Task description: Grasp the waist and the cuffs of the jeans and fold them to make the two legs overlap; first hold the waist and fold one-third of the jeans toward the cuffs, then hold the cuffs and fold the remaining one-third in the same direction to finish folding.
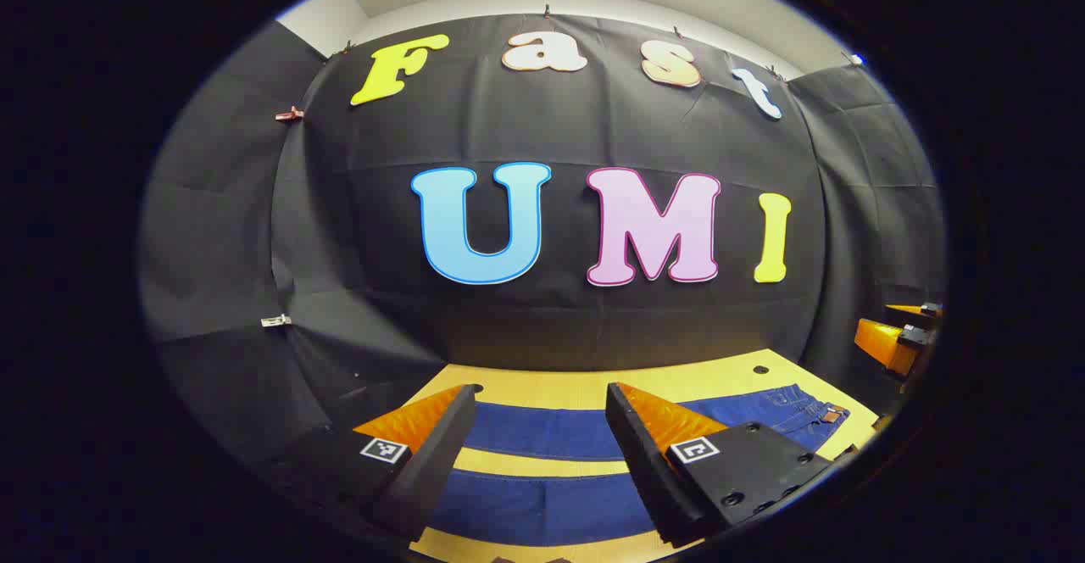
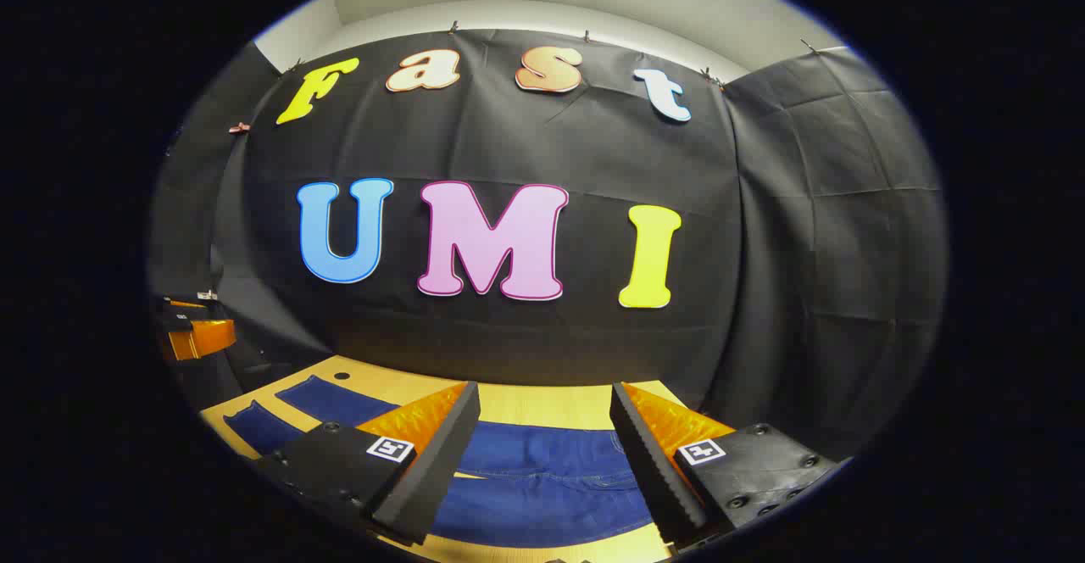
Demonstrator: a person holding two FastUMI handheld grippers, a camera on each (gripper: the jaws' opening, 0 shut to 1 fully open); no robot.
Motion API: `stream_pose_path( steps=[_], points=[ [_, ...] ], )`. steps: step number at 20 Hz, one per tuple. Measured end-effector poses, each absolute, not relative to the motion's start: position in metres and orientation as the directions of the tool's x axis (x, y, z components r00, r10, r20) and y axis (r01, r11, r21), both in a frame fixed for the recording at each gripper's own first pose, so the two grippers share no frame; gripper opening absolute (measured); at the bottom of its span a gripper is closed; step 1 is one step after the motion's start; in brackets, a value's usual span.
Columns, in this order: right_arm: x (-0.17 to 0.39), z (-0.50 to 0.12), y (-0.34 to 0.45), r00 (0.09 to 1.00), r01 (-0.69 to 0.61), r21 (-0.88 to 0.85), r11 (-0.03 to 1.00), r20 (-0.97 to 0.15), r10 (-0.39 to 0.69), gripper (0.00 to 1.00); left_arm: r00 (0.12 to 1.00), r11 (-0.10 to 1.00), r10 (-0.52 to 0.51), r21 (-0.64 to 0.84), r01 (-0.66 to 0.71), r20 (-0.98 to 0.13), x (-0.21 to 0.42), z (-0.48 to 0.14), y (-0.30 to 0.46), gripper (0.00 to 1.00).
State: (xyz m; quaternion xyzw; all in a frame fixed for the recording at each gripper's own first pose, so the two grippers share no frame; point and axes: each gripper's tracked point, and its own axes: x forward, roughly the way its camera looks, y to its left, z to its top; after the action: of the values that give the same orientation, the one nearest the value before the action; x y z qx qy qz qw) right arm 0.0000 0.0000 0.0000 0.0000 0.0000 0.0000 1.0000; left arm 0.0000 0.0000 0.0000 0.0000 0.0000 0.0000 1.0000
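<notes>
Dark blue jeans lie flat on a yellow wooden table, the two legs spread apart with a strip of table between them. In the left gripper view the waist is at the right. My left gripper hovers open above the legs, nothing between its fingers. In the right gripper view the jeans' seat and waist part lies under my right gripper, which is open and holds nothing. The leg ends reach away to the left there.
Black cloth walls close the booth behind and beside the table. The other gripper shows at the right edge of the left gripper view, and at the left edge of the right gripper view. Small holes dot the tabletop.
</notes>
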Motion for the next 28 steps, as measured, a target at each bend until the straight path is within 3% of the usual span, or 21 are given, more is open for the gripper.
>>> stream_pose_path(
  steps=[14,19,23,28],
  points=[
    [-0.002,-0.014,-0.006,0.998,0.026,0.045,0.999,-0.050,-0.024,1.00,0.998,0.999,0.044,-0.024,-0.045,-0.041,-0.002,-0.017,0.019,0.96],
    [0.003,-0.016,-0.013,0.998,0.040,0.011,0.999,-0.052,-0.039,0.96,0.997,0.999,0.045,-0.020,-0.046,-0.070,0.002,-0.027,0.027,0.97],
    [0.013,-0.025,-0.029,0.998,0.024,-0.107,0.994,-0.055,-0.030,0.97,0.994,0.999,0.046,0.025,-0.043,-0.104,0.008,-0.045,0.051,0.97],
    [0.033,-0.043,-0.067,0.997,-0.043,-0.360,0.932,-0.077,0.016,0.96,0.984,0.969,0.037,0.247,0.008,-0.177,0.009,-0.086,0.112,0.98]
  ],
)
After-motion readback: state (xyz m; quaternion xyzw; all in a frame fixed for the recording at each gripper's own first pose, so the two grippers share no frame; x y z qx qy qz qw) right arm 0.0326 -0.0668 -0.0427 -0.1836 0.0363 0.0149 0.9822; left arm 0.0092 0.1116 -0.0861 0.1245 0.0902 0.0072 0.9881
